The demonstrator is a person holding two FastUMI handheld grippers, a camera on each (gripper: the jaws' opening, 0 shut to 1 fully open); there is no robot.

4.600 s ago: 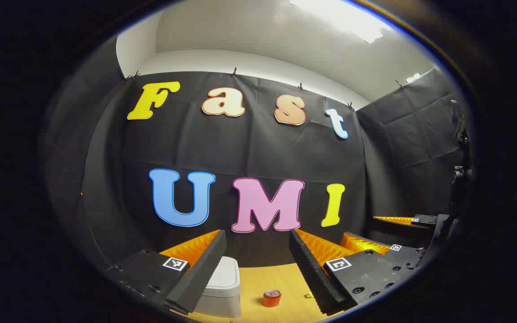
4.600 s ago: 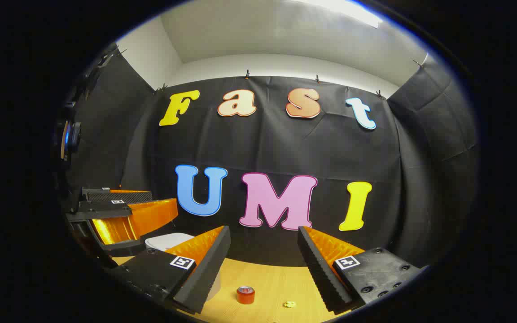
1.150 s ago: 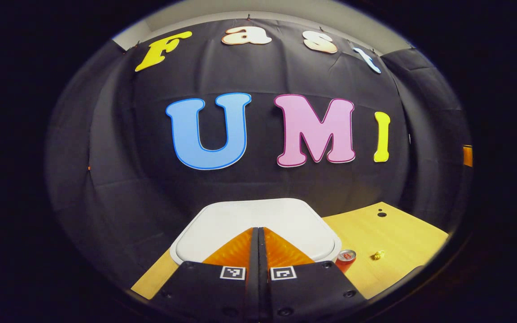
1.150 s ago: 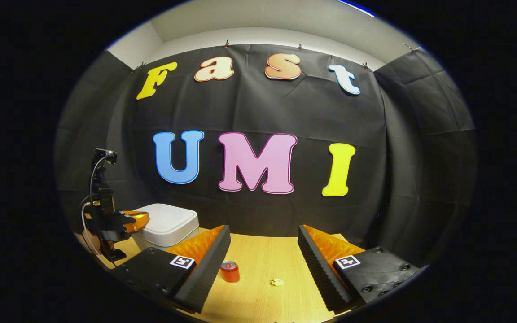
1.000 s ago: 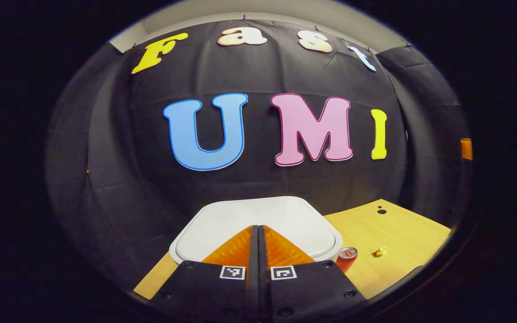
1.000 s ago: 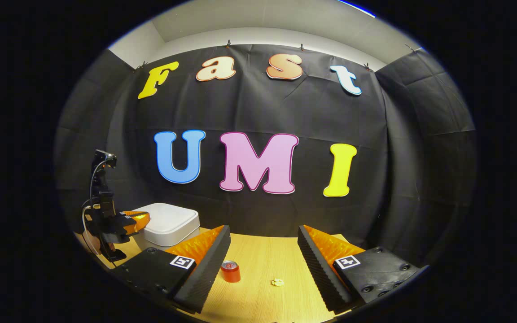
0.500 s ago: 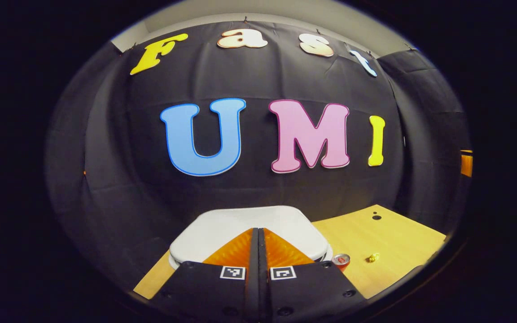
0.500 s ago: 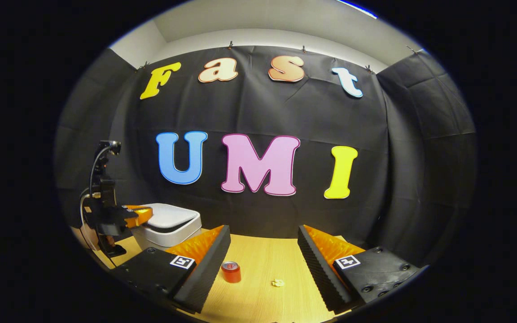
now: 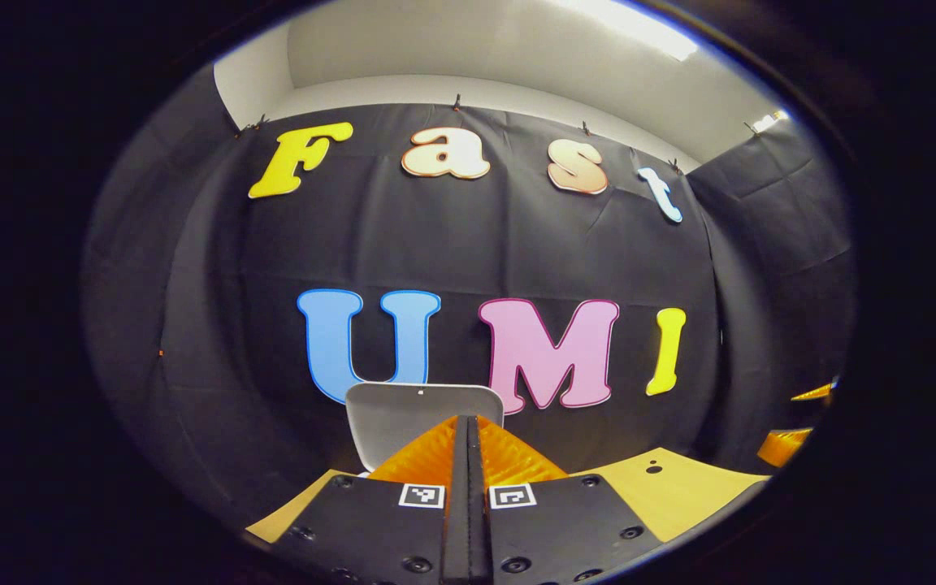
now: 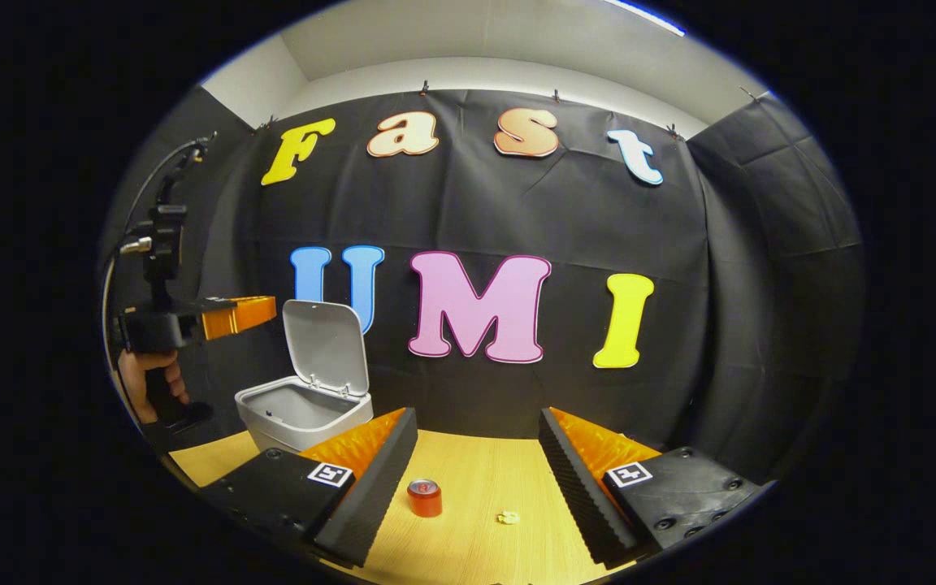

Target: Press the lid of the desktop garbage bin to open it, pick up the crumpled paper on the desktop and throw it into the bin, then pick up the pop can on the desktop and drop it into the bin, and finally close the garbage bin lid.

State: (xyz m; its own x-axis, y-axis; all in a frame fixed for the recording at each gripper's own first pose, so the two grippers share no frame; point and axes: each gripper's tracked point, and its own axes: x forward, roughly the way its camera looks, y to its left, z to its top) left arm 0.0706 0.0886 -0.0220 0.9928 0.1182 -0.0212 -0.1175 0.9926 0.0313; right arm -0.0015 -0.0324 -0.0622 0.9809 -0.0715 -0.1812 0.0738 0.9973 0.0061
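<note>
You are working over a pale wooden desktop [image 10: 468, 487] that is standing in front of the black cloth wall. The first step looks finished: the small white plastic garbage bin [image 10: 289, 418] is sitting at the far left of the desktop, its mouth is showing, and its hinged white lid [image 10: 326, 345] is standing upright behind the opening. In the left gripper view the lid [image 9: 403, 410] is rising just beyond your fingers.

Your left gripper [image 9: 468, 443] is holding its two fingers pressed together, with nothing between them. In the right gripper view the left gripper is hovering above and left of the bin, apart from it. Your right gripper [image 10: 476, 463] is standing wide open and empty, and it is pointing over the desktop.

The small red pop can [image 10: 425, 497] is standing upright between the right fingers, and the little crumpled yellowish paper [image 10: 507, 517] is lying just right of it, apart from it.

I judge the next move is the paper: you are needing to lower the right gripper around it without knocking the can. There is free desktop on the right of the paper, and the way to the bin is passing over the can.
</note>
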